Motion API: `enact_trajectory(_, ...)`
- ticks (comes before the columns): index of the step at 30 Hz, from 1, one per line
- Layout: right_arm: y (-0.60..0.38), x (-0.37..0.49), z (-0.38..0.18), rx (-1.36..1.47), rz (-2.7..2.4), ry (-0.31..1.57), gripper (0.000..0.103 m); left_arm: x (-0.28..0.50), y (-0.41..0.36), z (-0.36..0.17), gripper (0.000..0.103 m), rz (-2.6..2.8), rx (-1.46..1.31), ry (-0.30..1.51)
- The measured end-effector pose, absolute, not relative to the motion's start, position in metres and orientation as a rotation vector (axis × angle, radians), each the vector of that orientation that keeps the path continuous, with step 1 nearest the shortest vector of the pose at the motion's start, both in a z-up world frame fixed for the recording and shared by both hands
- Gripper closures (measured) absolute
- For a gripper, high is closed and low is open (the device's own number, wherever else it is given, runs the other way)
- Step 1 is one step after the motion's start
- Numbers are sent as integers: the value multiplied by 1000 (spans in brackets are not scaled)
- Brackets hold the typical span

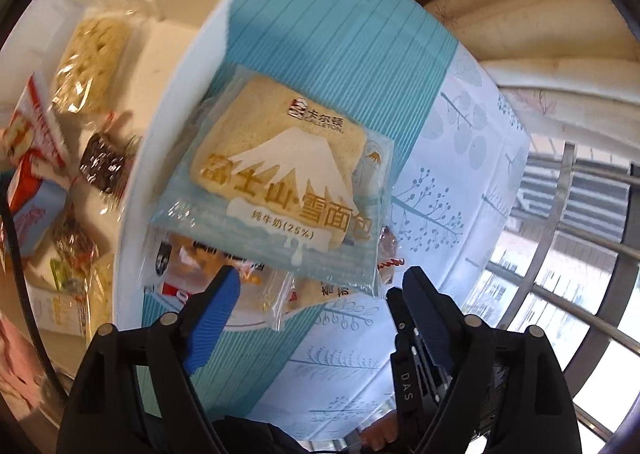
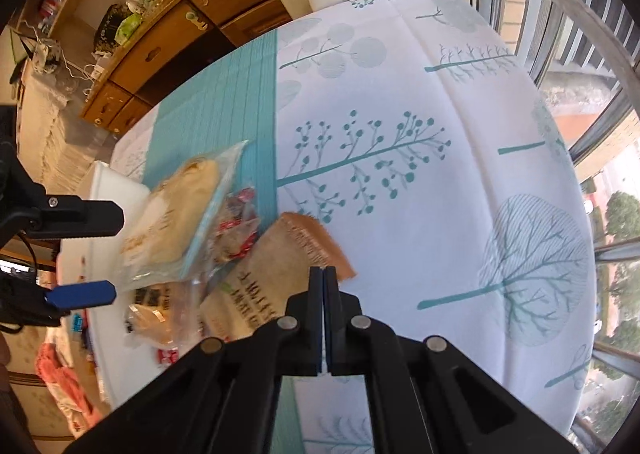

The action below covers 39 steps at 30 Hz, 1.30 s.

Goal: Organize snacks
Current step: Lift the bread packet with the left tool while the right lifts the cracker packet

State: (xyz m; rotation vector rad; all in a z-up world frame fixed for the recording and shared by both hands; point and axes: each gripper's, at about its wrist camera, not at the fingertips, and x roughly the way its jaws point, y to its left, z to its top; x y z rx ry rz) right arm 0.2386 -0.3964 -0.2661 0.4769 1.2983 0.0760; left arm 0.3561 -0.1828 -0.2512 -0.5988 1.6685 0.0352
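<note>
A clear-blue bread packet (image 1: 280,173) printed with a white mountain lies on top of other snack packets (image 1: 224,274), against the white bin (image 1: 176,93). My left gripper (image 1: 320,294) stands open just short of the bread, with nothing between its fingers. In the right wrist view the bread (image 2: 176,221) lies in front of the open left gripper (image 2: 118,254). My right gripper (image 2: 324,274) is shut, its tips pinching the orange edge of a brown paper-look packet (image 2: 276,258). A clear packet with red-and-white sweets (image 2: 236,221) lies between the bread and the brown packet.
The bin holds several snacks: a pale cereal bar (image 1: 92,53), a dark bar (image 1: 104,165), red-and-white packets (image 1: 32,141). A white tree-print tablecloth (image 2: 400,133) with a teal band (image 2: 224,113) covers the table. A wooden cabinet (image 2: 180,33) stands behind; window bars (image 2: 580,53) run at the right.
</note>
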Motion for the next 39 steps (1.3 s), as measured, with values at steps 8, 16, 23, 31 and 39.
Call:
enact_trajectory(8, -395, 232, -263, 592, 100, 1351, 103, 347, -171, -243, 3, 62, -737, 1641)
enact_trajectory(16, -398, 236, -272, 718, 97, 1421, 68, 336, -159, -255, 2, 184, -866, 1640)
enact_trajectory(23, -385, 242, -287, 786, 105, 1495, 40, 346, -146, -276, 1, 314, -957, 1644)
enact_trajectory(31, -368, 249, -293, 752, 84, 1530, 22, 369, -143, -304, 1, 438, -970, 1689)
enact_trajectory(39, -350, 258, -295, 610, 31, 1549, 19, 396, -145, -329, 1, 500, -916, 1776)
